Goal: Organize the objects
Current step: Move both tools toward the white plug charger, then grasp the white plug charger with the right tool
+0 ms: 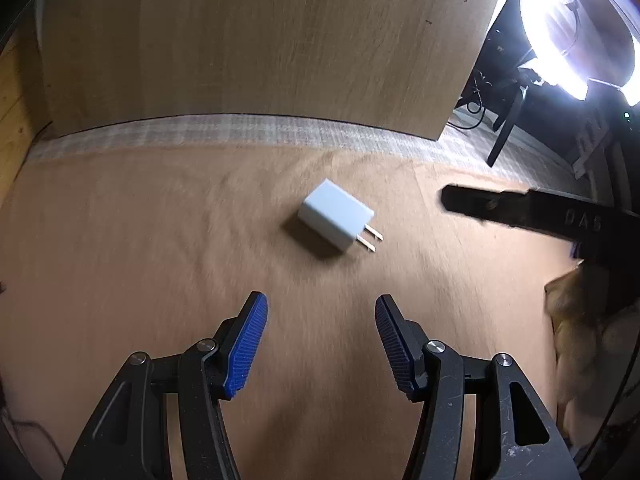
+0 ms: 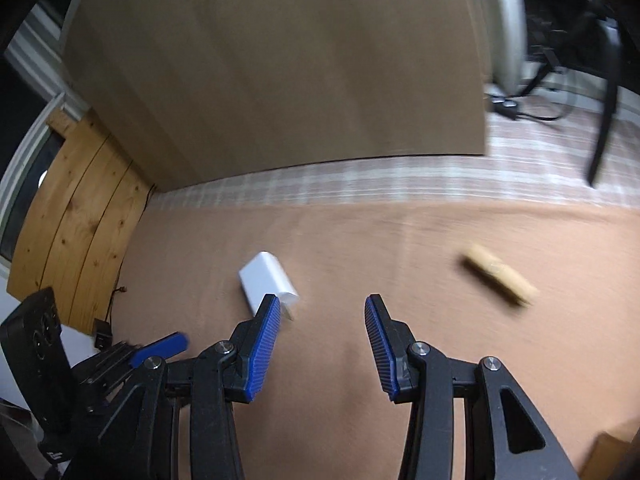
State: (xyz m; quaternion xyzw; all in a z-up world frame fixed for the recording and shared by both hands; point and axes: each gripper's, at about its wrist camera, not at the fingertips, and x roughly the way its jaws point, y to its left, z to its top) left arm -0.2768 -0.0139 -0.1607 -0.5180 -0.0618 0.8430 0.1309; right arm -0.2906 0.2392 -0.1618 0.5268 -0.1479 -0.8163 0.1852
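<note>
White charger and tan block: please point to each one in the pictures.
white charger [image 1: 335, 220], left wrist view, on its top face.
tan block [image 2: 500, 275], right wrist view, on the middle of its blurred body.

**Harsh ring glare on my left feed, motion smear on my right**

On my left wrist feed a bright white ring light [image 1: 580, 28] blows out the upper right corner, and the small white plastic plug adapter [image 1: 335, 220] throws a soft shadow toward the lower left. The tan cloth-covered worktop [image 1: 160, 240] looks evenly lit but slightly streaked. My right feed is dimmer; the tan oblong block [image 2: 498, 274] is heavily smeared. Fisheye bending curves the edges, and the corners go black.
</note>
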